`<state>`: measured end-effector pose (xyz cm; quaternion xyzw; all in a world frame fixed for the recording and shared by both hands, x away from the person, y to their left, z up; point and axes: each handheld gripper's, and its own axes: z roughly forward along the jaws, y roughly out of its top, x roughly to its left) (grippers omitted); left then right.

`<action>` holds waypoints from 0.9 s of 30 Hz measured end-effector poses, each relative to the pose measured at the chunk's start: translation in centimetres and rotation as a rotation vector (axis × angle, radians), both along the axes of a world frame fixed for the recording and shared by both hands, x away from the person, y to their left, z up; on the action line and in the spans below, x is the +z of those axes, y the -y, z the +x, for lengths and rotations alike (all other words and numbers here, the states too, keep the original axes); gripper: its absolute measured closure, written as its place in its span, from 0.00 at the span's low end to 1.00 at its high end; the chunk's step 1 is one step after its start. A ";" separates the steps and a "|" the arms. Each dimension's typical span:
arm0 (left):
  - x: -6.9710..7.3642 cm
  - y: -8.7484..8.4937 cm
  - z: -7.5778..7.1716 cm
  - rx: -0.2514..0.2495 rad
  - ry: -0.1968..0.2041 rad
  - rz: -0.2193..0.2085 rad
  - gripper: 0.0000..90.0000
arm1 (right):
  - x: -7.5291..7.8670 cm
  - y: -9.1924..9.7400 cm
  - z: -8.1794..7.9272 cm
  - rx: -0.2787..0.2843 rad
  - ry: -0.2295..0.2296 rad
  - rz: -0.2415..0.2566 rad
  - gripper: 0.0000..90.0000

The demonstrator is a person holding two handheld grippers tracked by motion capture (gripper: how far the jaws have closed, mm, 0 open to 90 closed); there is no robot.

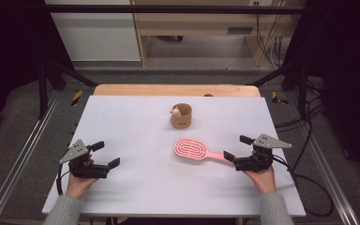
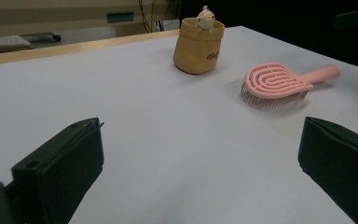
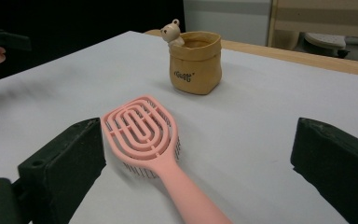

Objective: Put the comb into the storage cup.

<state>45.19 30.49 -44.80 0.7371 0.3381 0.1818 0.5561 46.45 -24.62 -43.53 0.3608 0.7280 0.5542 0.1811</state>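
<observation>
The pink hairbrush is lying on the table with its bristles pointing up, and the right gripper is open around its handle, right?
Not quite: the pink hairbrush lies bristles down, as the left gripper view shows. The rest holds: the right gripper is open around its handle.

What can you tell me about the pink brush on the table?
The pink hairbrush looks like plastic, with an oval head of looping open slots and a straight handle. It lies flat on the white table, bristles down, handle pointing between the open jaws of the right gripper, which do not press on it.
</observation>
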 end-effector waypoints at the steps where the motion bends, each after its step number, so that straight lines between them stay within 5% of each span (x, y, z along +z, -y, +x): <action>1: 0.0 0.0 0.0 0.000 0.000 0.000 0.00 | 0.0 -0.1 0.0 -0.006 -0.001 -0.003 0.06; 27: -0.1 0.0 0.1 0.006 0.000 0.003 0.00 | 0.9 -2.8 1.3 0.010 -0.024 -0.092 0.40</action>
